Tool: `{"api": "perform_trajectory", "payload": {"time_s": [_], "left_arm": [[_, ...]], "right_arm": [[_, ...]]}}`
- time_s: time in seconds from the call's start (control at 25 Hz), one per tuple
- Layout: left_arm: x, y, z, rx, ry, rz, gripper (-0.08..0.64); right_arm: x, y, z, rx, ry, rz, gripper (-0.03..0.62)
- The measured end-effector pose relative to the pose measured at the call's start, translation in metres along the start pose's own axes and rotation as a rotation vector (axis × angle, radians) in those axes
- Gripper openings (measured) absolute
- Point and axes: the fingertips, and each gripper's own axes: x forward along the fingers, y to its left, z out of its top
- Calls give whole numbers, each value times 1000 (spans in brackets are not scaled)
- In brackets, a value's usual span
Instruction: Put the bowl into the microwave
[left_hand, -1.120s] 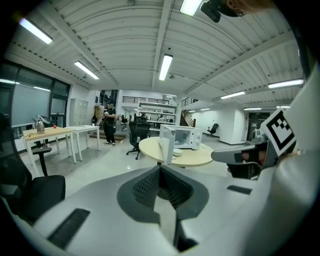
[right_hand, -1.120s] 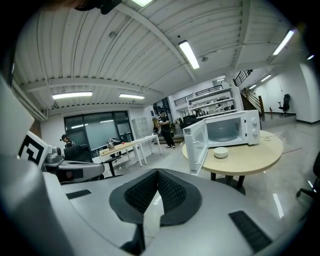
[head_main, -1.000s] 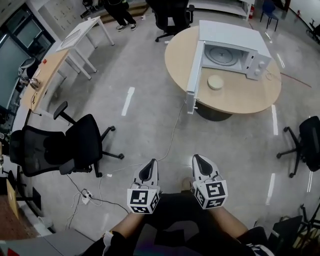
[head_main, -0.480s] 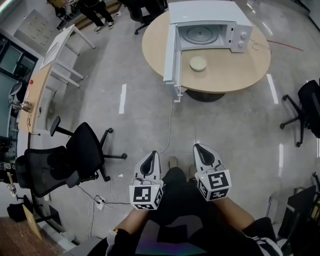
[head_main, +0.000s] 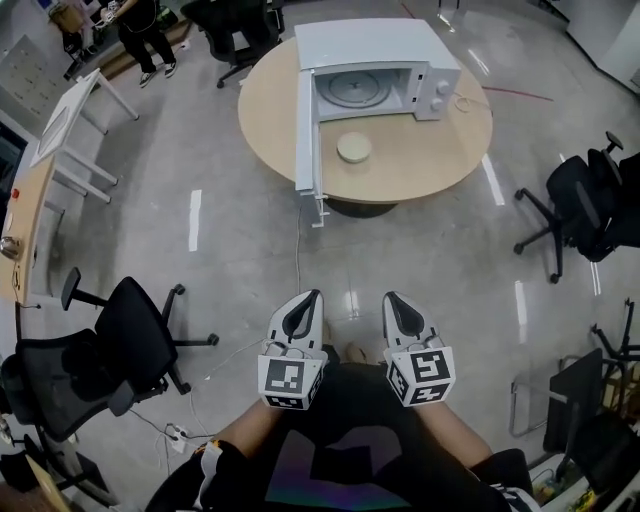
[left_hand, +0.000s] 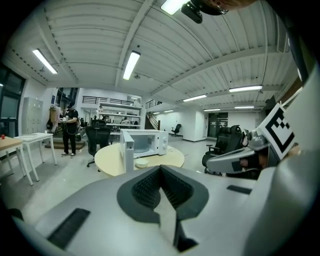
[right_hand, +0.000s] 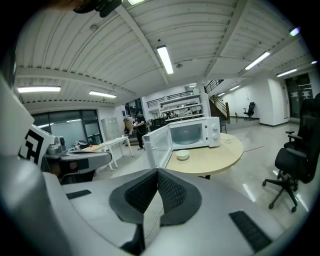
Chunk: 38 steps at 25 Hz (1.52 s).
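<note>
At the far left of the head view a white desk (head_main: 65, 120) stands beside a person (head_main: 140, 30) near the top edge, and a black office chair (head_main: 130, 330) sits on the grey floor lower down. Low in the middle, the left gripper (head_main: 306, 300) is held out over the floor with its jaws pressed together and nothing between them; its own view shows the dark ribbed pads meeting at the tip. A thin cable (head_main: 297, 250) runs across the floor from near it up toward the round wooden desk (head_main: 440, 160). On that desk stands a white microwave (head_main: 370, 45), its door (head_main: 305, 125) swung fully open to the left and reaching out past the desk's edge. The bowl (head_main: 354, 148), pale and shallow, rests on the desk just in front of the microwave's open cavity, outside it and well apart from both grippers. The right gripper (head_main: 394, 300) is held beside the left one, jaws likewise closed and empty. Further right, another black office chair (head_main: 580, 200) stands on the floor.
</note>
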Motion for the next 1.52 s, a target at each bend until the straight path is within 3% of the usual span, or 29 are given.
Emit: {"api": "perform_trajectory", "payload": {"time_s": [0.24, 1.0, 1.52], "left_arm": [[18, 2, 15, 9, -16, -111, 44], [29, 50, 9, -17, -41, -289, 44], [34, 66, 23, 1, -77, -311, 44]], "right_arm": [[6, -3, 15, -8, -2, -89, 15], [32, 24, 23, -27, 29, -272, 17], [53, 36, 33, -42, 23, -269, 15]]}}
